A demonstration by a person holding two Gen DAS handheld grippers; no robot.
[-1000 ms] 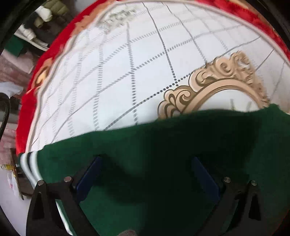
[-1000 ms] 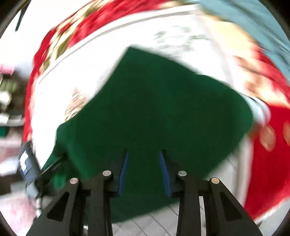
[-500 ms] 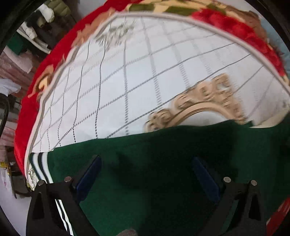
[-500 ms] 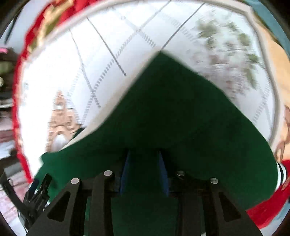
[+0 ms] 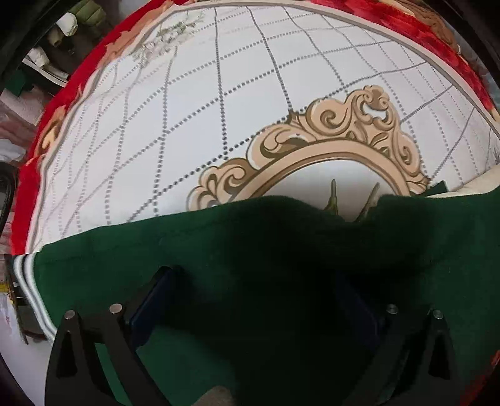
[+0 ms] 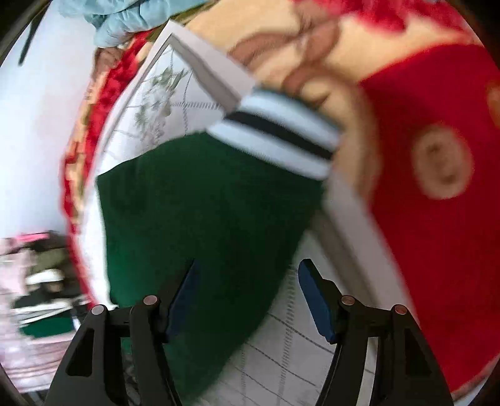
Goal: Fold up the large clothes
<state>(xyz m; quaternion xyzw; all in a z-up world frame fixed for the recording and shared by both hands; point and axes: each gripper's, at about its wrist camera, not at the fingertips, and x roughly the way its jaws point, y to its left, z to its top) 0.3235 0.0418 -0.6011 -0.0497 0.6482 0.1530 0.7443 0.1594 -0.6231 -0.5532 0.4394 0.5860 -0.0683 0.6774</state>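
Observation:
A dark green garment lies spread on the white quilt, covering the lower half of the left wrist view. Its white-and-black striped trim shows at the left edge. My left gripper hovers over the cloth, jaws wide apart, gripping nothing. In the right wrist view the green garment ends in a white-and-black striped cuff near the quilt's corner. My right gripper is opening above the garment's right edge. Cloth lies under the gap, but the blue pads do not press it.
A gold scroll frame is printed on the quilt beyond the garment. A red and tan blanket borders the quilt. A light-blue cloth lies at the far corner. Piled clothes sit off the bed's left side.
My right gripper, shut on the green cloth before, swung across and down, rolled, and let go with its jaws spreading. The striped cuff came into its view. The left view shifted slightly and steadied.

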